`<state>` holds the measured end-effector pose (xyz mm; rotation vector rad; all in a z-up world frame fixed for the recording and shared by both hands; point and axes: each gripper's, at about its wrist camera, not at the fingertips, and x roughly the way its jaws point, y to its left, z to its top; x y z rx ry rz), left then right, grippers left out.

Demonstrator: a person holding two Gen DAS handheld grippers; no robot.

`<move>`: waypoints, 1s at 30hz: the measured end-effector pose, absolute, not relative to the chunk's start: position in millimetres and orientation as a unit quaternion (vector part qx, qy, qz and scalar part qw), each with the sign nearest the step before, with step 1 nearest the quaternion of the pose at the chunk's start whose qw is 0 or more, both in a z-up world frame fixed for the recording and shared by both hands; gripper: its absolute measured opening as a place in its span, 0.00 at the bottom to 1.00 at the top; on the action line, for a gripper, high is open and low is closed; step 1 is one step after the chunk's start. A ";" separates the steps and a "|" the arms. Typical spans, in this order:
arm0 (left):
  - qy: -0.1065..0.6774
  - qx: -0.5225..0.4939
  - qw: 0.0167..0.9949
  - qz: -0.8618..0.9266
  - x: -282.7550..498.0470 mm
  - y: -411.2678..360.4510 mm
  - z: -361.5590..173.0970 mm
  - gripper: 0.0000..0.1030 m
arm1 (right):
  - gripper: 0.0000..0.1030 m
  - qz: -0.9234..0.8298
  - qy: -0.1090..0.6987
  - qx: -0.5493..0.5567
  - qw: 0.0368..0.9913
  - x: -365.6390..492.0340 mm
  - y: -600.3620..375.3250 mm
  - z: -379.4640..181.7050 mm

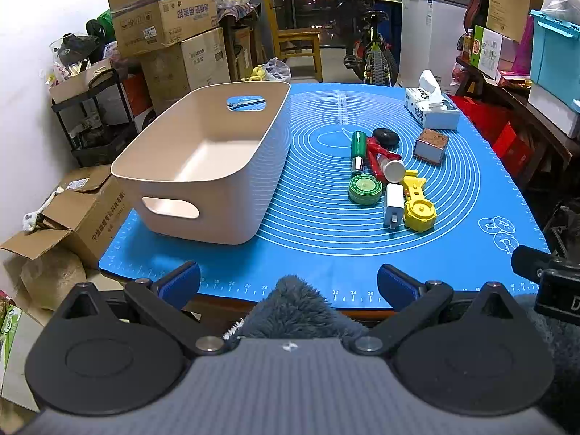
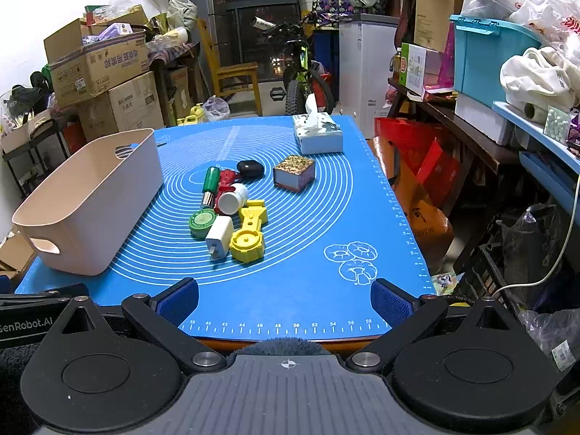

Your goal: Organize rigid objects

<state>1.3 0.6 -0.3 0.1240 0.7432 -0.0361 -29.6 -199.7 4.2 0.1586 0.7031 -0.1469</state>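
An empty beige basket stands on the left of the blue mat. A cluster of small objects lies mid-mat: a green-handled tool, a red piece, a white-capped bottle, a black oval case, a green round tin, a white charger plug, a yellow toy and a small patterned box. My left gripper and right gripper are open and empty at the mat's near edge.
A tissue box sits at the mat's far right. Scissors show through the basket's far handle hole. Cardboard boxes crowd the left, shelves and a blue bin the right. A bicycle stands beyond the table.
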 end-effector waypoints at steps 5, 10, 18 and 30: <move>0.363 0.061 0.930 -0.018 1.8 0.8 -0.3 1.00 | 0.98 -0.071 0.344 0.078 0.933 -29.7 -201.0 4.8; 0.363 0.060 0.930 -0.018 1.9 1.4 -0.5 1.00 | 0.98 -0.072 0.344 0.079 0.933 -29.7 -201.8 4.0; 0.363 0.060 0.930 -0.015 2.3 3.1 -0.4 1.00 | 0.98 -0.072 0.344 0.079 0.933 -29.7 -201.7 4.4; 0.365 0.057 0.929 -0.013 4.1 5.0 -0.4 1.00 | 0.98 -0.072 0.345 0.078 0.933 -30.4 -202.2 4.3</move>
